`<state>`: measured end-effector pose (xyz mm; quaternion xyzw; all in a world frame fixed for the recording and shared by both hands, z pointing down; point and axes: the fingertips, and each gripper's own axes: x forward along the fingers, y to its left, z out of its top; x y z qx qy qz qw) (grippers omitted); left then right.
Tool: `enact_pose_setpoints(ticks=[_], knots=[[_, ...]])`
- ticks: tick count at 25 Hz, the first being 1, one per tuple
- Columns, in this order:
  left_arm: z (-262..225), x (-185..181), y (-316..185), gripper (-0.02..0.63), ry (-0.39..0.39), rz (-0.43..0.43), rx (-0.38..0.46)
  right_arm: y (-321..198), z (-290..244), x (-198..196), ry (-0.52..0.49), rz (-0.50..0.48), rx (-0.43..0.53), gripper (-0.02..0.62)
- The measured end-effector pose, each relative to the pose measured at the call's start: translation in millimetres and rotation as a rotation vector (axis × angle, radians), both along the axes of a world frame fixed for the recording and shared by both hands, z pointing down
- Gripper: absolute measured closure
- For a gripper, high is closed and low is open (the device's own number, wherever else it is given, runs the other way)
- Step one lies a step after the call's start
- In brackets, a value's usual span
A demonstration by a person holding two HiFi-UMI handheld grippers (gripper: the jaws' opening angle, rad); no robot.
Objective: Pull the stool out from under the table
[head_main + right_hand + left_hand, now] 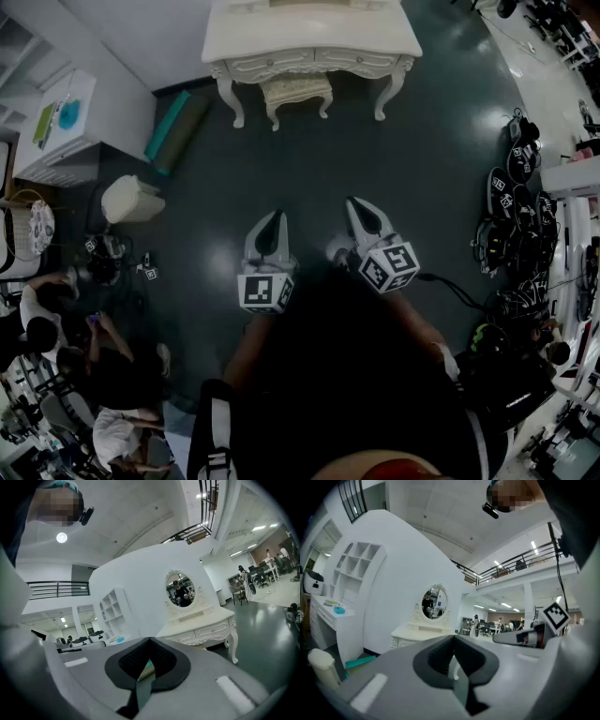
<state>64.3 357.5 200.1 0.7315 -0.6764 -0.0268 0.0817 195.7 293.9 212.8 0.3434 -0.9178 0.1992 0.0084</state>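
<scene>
Head view showed the stool (296,92) tucked under the white table (314,37), well ahead of my left gripper (276,218) and right gripper (356,203). Both had their jaws pressed together on nothing, side by side above the dark floor (309,169).

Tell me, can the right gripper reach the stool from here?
Probably not yet. The stool sits tucked under the table, well ahead of the right gripper. The floor between looks bare, so stepping closer should do.
</scene>
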Motion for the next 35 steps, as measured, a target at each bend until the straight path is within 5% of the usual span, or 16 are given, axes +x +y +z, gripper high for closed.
enact_pose_setpoints(ticks=[25,35], knots=[[19.7,-56.9,6.4,0.6,0.049,0.067,-0.031,19.0,26.4,-46.3,-0.004,0.07,-0.07,0.597],[42.7,-49.8,-52.9,0.6,0.045,0.107,-0.08,-45.8,37.9,-50.9,-0.032,0.069,-0.097,0.598]])
